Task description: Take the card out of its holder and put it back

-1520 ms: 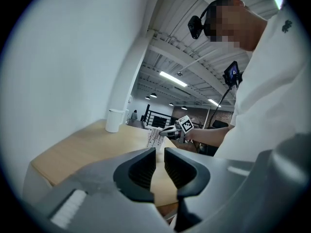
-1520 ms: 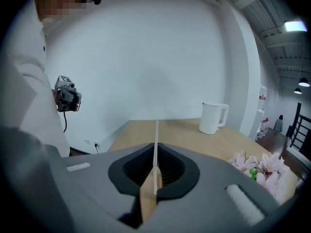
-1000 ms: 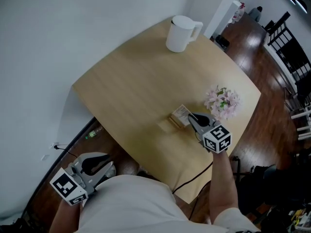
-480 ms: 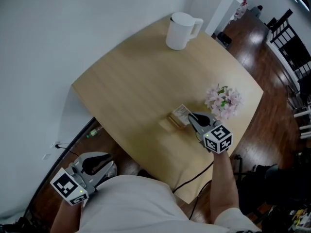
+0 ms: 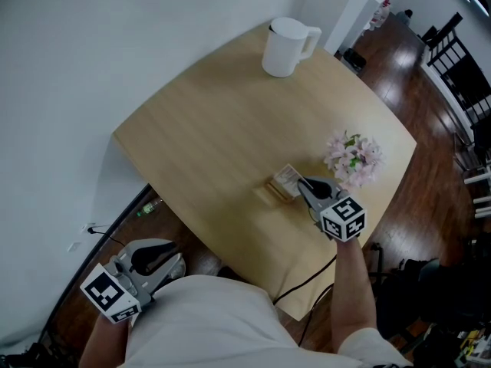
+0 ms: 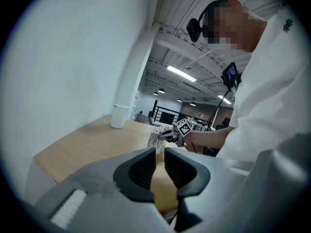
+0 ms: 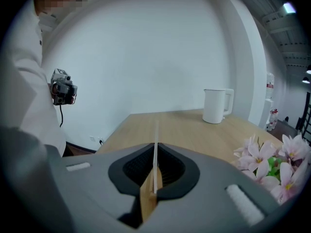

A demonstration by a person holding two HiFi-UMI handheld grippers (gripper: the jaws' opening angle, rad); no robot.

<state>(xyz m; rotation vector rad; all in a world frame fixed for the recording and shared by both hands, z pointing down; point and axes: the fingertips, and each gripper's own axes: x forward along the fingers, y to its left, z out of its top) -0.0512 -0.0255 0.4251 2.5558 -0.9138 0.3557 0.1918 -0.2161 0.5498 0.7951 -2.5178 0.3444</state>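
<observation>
Card (image 7: 155,144) edge-on in right hand-held gripper (image 5: 301,182) | flowers (image 5: 351,158) near right | jug (image 5: 285,49) far

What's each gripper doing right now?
Left gripper: slightly open, nothing between the jaws.
Right gripper: closed on the card, seen edge-on.

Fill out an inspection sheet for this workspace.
Surface: light wooden table.
Job's things: card upright at its wooden holder, towards the table's right side.
Clutter: white jug at the far edge; pink flowers beside the holder.
Grippers: right gripper shut on the card; left gripper off the table, jaws slightly apart, nothing between them.
Cables: black cable hanging below the near edge.
Surroundings: white wall, wood floor, black chairs.
</observation>
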